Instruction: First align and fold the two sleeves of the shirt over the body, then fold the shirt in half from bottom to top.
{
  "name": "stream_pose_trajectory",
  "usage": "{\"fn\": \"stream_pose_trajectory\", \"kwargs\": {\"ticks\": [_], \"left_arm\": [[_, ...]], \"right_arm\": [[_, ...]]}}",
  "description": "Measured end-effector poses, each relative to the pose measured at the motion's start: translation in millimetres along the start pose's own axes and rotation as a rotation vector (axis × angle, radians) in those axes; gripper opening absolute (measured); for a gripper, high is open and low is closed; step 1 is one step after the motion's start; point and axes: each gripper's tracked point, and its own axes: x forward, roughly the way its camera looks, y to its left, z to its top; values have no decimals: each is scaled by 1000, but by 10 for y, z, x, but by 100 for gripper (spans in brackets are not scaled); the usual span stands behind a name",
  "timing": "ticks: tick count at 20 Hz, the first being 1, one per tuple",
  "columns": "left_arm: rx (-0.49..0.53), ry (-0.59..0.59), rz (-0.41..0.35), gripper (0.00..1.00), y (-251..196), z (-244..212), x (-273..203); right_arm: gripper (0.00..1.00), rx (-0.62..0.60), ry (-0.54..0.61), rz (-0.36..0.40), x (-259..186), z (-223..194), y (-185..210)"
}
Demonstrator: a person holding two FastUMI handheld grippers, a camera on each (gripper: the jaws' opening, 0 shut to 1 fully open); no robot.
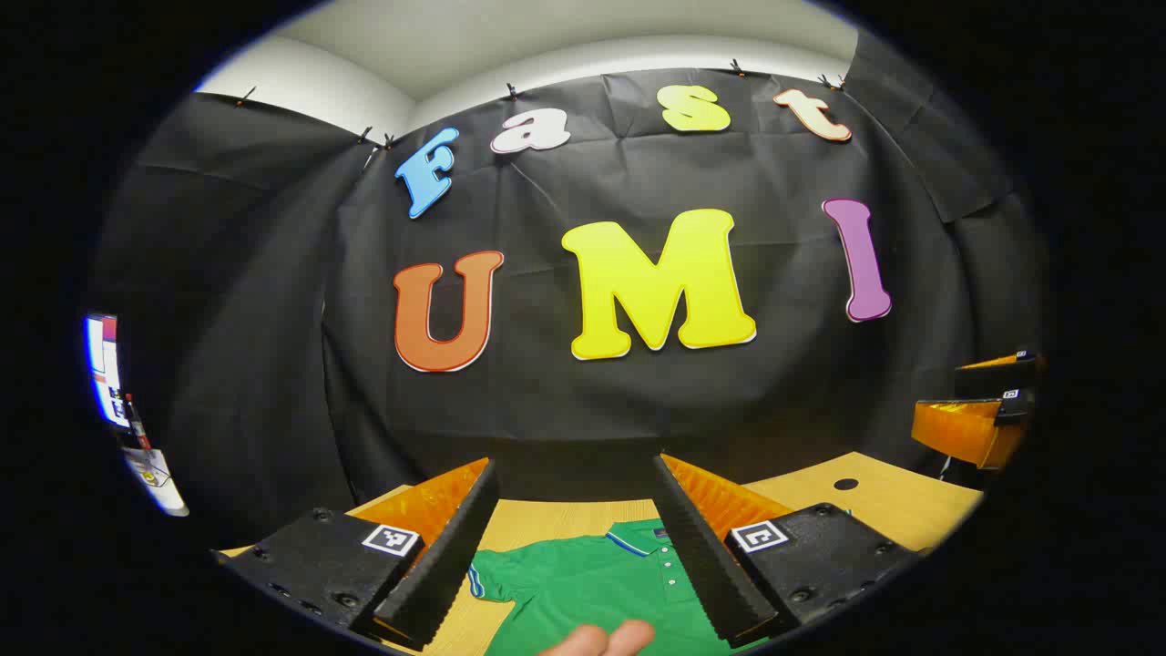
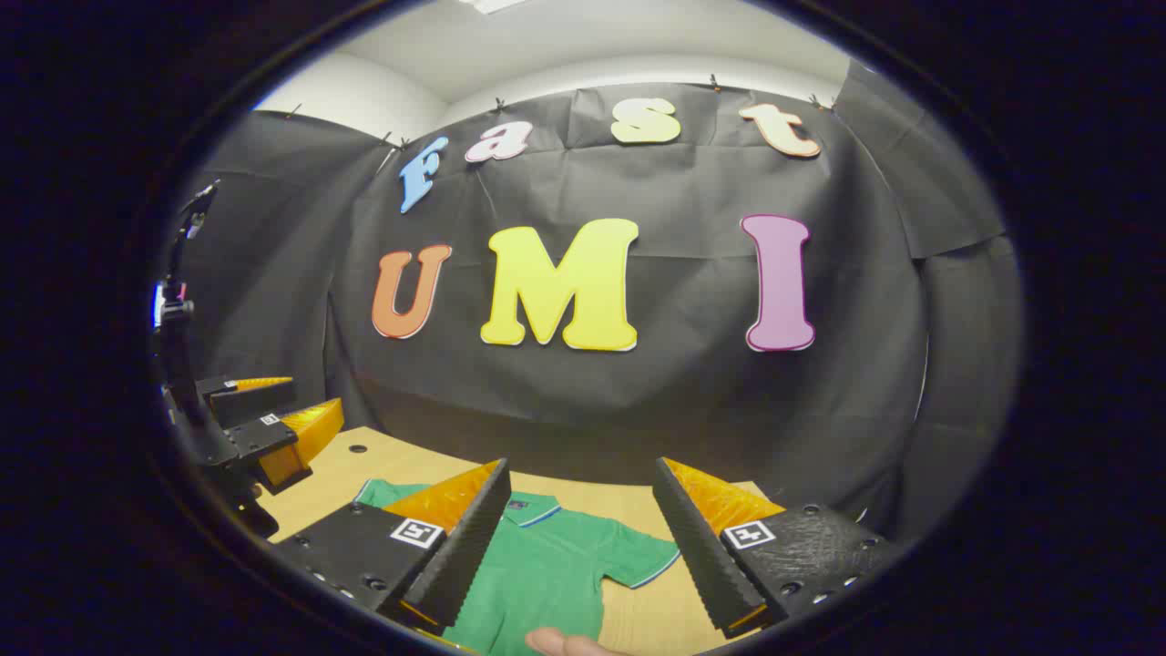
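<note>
So the green polo shirt [image 2: 547, 565] is lying flat on the wooden table [image 2: 328, 474], collar toward the back edge by the black cloth wall, with both short sleeves [image 2: 638, 558] spread out to the sides and not folded over the body. That could be a shirt waiting for its sleeve folds or one laid out fresh, can't say which.

Both claws are up above the near edge, clear of the fabric. The left gripper [image 1: 576, 547] has its fingers spread wide with nothing between them, and the right gripper [image 2: 578, 547] is the same, wide and empty. A fingertip [image 1: 601, 640] pokes in at the bottom of the left gripper view.

If the sleeves are next, I'd pinch each one near its striped cuff, both layers at once, and lay them in evenly so the side edges run straight.

Writing: small square tag markers on the claws and a tiny patch inside the collar, too small to read.
</note>
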Motion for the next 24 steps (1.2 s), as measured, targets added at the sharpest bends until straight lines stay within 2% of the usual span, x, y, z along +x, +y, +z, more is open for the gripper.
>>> {"fn": "stream_pose_trajectory", "kwargs": {"ticks": [4, 9, 11, 14, 18, 24], "left_arm": [[-26, 29, -25, 100, -169, -87, 56], [-128, 83, -58, 100, -312, -231, -99], [-113, 150, -82, 100, -321, -370, -242], [-142, 155, -64, 100, -178, -406, -326], [-113, 161, -11, 100, 62, -507, -341], [-70, 148, 9, 100, 226, -636, -276]], "right_arm": [[96, 34, 18, 1, 26, -44, -66], [95, 48, 34, -92, -161, -122, -360], [95, 61, 33, -110, -265, -139, -384], [95, 75, 50, -122, -357, -205, -379], [95, 98, 104, -185, -338, -365, -505], [96, 152, 177, -264, -26, -595, -697]]}}
